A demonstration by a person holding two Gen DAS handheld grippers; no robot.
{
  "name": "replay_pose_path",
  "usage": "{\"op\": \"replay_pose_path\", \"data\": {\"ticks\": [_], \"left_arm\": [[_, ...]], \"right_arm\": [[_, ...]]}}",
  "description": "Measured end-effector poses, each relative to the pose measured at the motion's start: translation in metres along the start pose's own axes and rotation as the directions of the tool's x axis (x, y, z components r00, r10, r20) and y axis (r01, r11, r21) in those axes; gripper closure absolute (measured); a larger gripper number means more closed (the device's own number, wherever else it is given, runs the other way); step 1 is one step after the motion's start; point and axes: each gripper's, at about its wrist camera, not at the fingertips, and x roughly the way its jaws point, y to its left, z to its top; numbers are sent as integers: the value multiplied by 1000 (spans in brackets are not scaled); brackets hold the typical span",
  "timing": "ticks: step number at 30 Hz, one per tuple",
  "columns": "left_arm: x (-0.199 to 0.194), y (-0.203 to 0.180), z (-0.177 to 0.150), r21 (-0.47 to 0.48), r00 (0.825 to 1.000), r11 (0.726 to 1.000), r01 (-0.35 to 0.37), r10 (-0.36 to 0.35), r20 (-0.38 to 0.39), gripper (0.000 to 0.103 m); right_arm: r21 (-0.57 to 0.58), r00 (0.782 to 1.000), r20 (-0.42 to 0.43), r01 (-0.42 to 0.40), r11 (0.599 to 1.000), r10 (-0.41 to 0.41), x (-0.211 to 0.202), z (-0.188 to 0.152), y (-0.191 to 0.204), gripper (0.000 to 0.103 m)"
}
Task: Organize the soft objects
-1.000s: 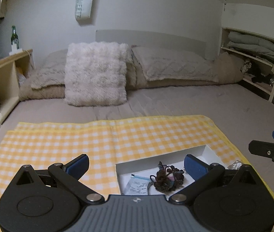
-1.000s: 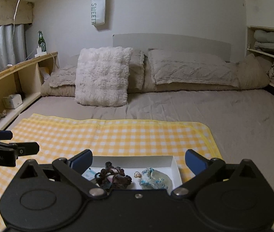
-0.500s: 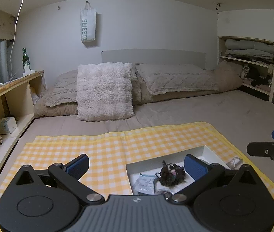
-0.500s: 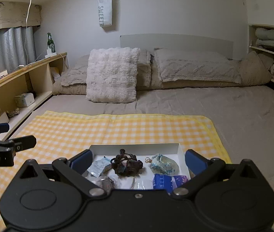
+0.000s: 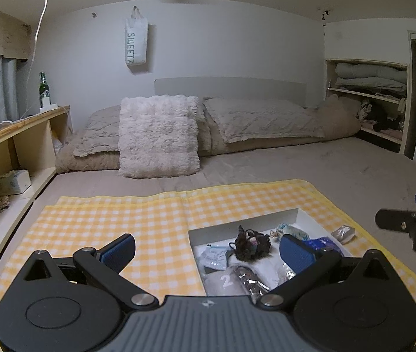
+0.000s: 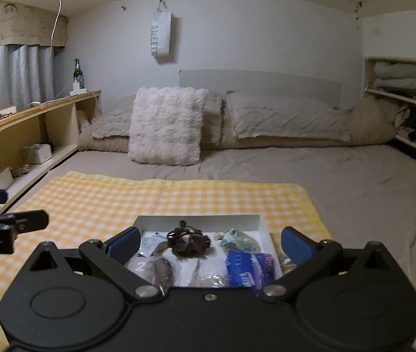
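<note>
A shallow white box (image 5: 269,220) (image 6: 196,220) lies on a yellow checked cloth (image 5: 137,214) (image 6: 96,205) spread on the bed. It holds a dark hair scrunchie (image 5: 250,245) (image 6: 188,239), a pale blue pouch (image 6: 238,242), a blue packet (image 6: 250,268), small sachets and a packet marked 2 (image 5: 225,280). A small wrapped item (image 5: 343,232) lies on the cloth right of the box. My left gripper (image 5: 206,250) is open and empty above the box's left part. My right gripper (image 6: 209,245) is open and empty above the box.
A fluffy white cushion (image 5: 158,136) and beige pillows (image 5: 260,120) sit at the head of the bed. A wooden shelf (image 5: 8,143) with a green bottle (image 5: 44,89) runs along the left. Shelves with folded bedding (image 5: 369,79) stand at the right.
Both grippers have risen and tilted down over the box, so more of its contents show. Both stay open and empty.
</note>
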Motion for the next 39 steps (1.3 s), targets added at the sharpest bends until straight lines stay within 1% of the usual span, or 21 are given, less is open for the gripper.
{"op": "replay_pose_path", "data": {"ticks": [8,15,20,27,39], "left_arm": [[-17,8,-19,-33,999,999,-35,35,1,0],[-29,9,-34,-32,999,998,-48,48,2,0],[-33,7,-40,-21,998,998,-56,56,4,0],[-35,7,-42,-18,998,998,-60,60,7,0],[-37,6,-41,-26,998,998,-55,56,11,0]], "right_arm": [[-33,999,33,38,999,-37,-15,-16,8,0],[-45,999,48,25,999,-23,-30,-33,18,0],[-51,998,59,22,998,-19,-37,-37,21,0],[-62,998,64,34,998,-30,-38,-37,23,0],[-76,998,60,22,997,-17,-39,-38,26,0]]}}
